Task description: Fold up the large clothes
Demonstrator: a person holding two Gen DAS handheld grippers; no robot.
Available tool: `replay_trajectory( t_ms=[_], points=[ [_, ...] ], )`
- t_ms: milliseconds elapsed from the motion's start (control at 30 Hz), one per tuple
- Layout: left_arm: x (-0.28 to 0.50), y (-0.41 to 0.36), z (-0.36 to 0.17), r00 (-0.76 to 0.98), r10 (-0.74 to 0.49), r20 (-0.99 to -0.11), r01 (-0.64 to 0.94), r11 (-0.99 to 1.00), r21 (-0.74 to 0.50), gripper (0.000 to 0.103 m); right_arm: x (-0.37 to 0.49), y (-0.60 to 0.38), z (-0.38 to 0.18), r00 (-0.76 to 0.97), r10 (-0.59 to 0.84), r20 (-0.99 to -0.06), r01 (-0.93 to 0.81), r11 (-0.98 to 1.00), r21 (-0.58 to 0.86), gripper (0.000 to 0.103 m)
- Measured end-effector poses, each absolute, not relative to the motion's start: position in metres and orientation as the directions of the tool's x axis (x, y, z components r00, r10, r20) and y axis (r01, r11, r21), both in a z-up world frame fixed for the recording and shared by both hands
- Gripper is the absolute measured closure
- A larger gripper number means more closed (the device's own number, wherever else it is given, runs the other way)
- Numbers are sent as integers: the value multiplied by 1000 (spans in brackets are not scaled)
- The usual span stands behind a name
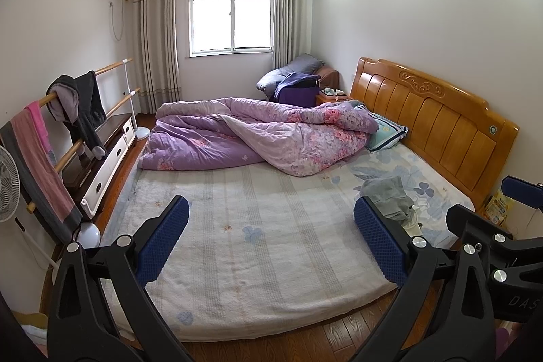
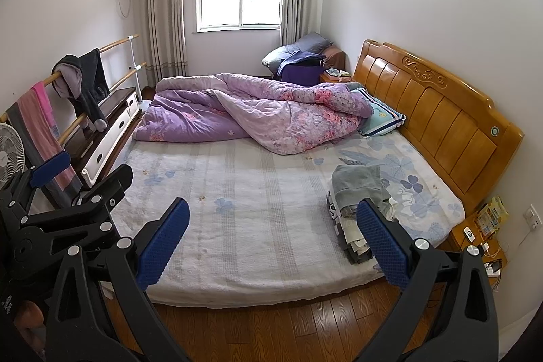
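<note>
A stack of folded clothes point(image 2: 356, 192) with a grey garment on top lies on the bed's right side, near the headboard; it also shows in the left wrist view point(image 1: 390, 195). My left gripper point(image 1: 271, 236) is open and empty, held above the near edge of the bed point(image 1: 258, 277). My right gripper point(image 2: 271, 240) is open and empty, also above the near edge of the bed point(image 2: 244, 226), with its right finger in front of the stack. A dark jacket point(image 2: 85, 80) and a pink-grey towel point(image 2: 37, 124) hang on a rail at the left.
A crumpled purple floral quilt point(image 2: 254, 111) fills the far half of the bed, beside a pillow point(image 2: 380, 117). A wooden headboard point(image 2: 441, 117) stands right. A low cabinet point(image 2: 108, 128), fan point(image 2: 10, 155) and rail line the left wall. Wooden floor point(image 2: 288, 328) runs below.
</note>
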State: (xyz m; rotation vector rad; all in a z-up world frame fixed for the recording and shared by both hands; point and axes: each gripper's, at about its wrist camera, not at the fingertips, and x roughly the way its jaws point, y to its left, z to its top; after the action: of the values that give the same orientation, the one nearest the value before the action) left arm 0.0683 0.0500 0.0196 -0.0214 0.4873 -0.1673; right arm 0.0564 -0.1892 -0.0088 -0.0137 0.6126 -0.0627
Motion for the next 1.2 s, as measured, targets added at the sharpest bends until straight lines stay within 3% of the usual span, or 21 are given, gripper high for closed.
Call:
replay_trajectory(
  t_ms=[1200],
  points=[
    [76, 61, 20, 864, -178, -471, 168, 984, -64, 5, 67, -198, -16, 807, -63, -587, 53, 998, -34, 8]
  ],
)
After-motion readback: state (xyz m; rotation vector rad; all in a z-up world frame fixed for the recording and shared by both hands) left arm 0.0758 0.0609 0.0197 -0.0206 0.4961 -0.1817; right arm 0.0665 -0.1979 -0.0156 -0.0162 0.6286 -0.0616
